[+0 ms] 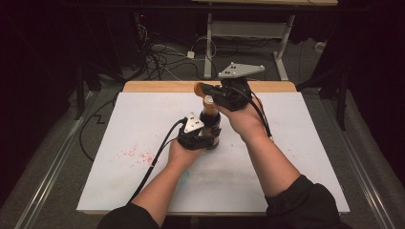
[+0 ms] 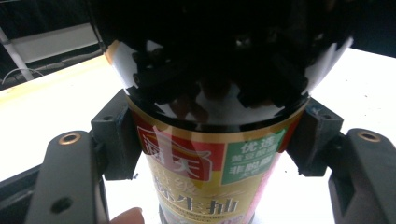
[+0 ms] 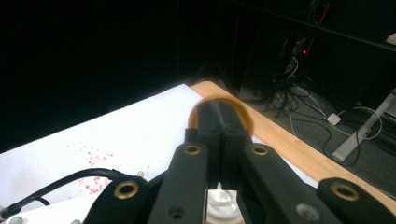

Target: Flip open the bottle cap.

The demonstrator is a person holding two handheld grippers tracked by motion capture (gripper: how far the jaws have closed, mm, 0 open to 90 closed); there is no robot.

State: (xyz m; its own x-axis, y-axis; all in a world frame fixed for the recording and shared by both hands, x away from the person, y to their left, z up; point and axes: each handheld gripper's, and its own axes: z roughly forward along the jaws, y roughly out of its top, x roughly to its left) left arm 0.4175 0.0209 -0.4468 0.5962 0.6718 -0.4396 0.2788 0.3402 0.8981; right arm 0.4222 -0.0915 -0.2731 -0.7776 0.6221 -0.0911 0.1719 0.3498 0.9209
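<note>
Left tool point(image 1: 203, 136), under my control, clamps the dark bottle point(image 2: 210, 154) by its labelled body, upright on the white surface point(image 1: 286, 157); right tool point(image 1: 206, 89), just above the bottle's neck, pinches the orange cap point(image 3: 219, 109) between nearly closed jaws.

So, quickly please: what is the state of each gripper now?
Left gripper: closed on the bottle, jaws on both sides of its body.
Right gripper: closed on the orange cap, lifted off the bottle.
</note>
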